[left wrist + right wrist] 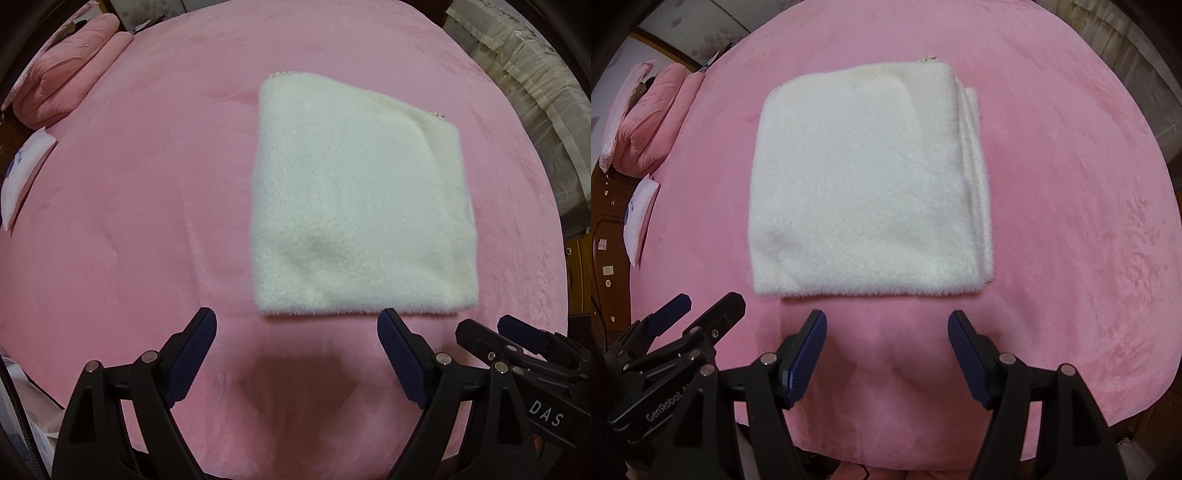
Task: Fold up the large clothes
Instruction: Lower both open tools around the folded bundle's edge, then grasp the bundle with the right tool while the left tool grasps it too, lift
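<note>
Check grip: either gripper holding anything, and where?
Nothing held. Left gripper and right gripper are open and empty, clear of the folded white fleece garment.

folded white fleece garment (pixel 860 184): 1 | pink bed cover (pixel 1071 221): 1 | grippers: 2 – left gripper (pixel 297 325), right gripper (pixel 887 326) | pink pillows (pixel 62 74): perhaps 2, blurred at the edge

From my left wrist view, the right gripper (pixel 480 325) is cut off by the right edge. My right wrist view clips the left gripper (pixel 705 301) at the lower left. The folded white fleece garment (pixel 857 181) hides its inner layers; I cannot tell what garment it is. The far-left pink pillows (pixel 59 70) are partly cropped and blurred.
</note>
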`<state>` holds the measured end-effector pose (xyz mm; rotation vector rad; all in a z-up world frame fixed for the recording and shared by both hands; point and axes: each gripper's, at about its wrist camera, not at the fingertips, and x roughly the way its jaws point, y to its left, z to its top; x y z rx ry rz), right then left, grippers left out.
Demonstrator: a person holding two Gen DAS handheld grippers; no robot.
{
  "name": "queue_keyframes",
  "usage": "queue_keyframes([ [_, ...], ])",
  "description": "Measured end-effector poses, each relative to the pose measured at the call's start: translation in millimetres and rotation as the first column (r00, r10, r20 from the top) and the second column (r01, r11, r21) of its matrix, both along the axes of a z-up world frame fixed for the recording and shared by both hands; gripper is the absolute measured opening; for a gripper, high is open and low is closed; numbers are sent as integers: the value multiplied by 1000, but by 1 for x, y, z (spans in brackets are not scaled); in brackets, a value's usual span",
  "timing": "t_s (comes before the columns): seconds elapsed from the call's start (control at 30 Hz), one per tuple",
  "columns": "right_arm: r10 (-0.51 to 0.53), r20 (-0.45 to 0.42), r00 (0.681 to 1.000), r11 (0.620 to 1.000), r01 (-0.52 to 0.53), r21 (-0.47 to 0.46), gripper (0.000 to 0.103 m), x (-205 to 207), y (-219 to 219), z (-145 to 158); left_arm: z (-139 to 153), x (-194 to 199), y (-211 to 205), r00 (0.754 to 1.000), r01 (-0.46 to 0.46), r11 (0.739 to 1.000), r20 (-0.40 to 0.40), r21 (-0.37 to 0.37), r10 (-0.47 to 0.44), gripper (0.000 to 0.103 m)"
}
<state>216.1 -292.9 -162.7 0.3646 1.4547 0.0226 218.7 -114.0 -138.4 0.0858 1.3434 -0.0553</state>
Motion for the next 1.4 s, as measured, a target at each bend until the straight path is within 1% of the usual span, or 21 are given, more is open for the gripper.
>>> queue_keyframes([
  [0.1, 6, -2, 1000, 1000, -6, 7, 68, 3, 1, 0, 2, 3, 1, 1000, -16, 1000, -2, -3, 16, 88],
  [0.33, 10, 10, 1000, 1000, -10, 18, 69, 10, -2, 2, -1, 16, -2, 1000, -14, 1000, -4, -15, 14, 88],
  [0.57, 0, 13, 1000, 1000, 0, 23, 71, 22, -14, -3, -9, 32, -13, 1000, 2, 1000, -13, 7, -2, 88],
  [0.73, -32, -15, 999, 999, 33, 40, 73, 38, -32, -23, -29, 52, -18, 999, 9, 998, -50, 59, -6, 88],
  [0.83, -27, -25, 999, 1000, 27, 12, 74, 51, -43, -36, -43, 65, -18, 998, 12, 997, -69, 81, -6, 88],
  [0.87, -22, -24, 999, 1000, 23, 15, 74, 55, -46, -41, -49, 71, -18, 997, 12, 996, -78, 85, -5, 88],
  [0.93, -25, -27, 999, 999, 26, 47, 74, 64, -56, -55, -57, 82, -18, 996, 14, 995, -91, 99, -5, 88],
  [1.0, -50, -41, 998, 995, 54, 82, 74, 72, -69, -71, -66, 92, -18, 995, 21, 994, -101, 110, -10, 88],
  [1.03, -71, -60, 996, 994, 76, 82, 74, 76, -76, -80, -69, 96, -19, 994, 25, 993, -104, 114, -13, 88],
  [1.1, -74, -77, 994, 994, 79, 69, 74, 84, -86, -94, -77, 106, -19, 994, 30, 992, -112, 121, -16, 88],
  [1.17, -64, -66, 996, 989, 72, 126, 74, 92, -92, -105, -83, 116, -18, 993, 26, 995, -117, 98, -15, 90],
  [1.23, -89, -40, 995, 976, 95, 197, 74, 98, -101, -112, -86, 126, -15, 994, 13, 998, -106, 66, -5, 94],
  [1.27, -97, -26, 995, 970, 101, 220, 74, 102, -106, -115, -89, 131, -14, 995, 9, 999, -102, 40, -5, 94],
  [1.33, -109, -8, 994, 949, 107, 297, 74, 109, -114, -127, -94, 138, -11, 994, 8, 1000, -106, -9, -9, 95],
  [1.4, -124, -6, 992, 931, 118, 346, 74, 110, -118, -134, -100, 146, -7, 993, -4, 998, -115, -62, -3, 100],
])
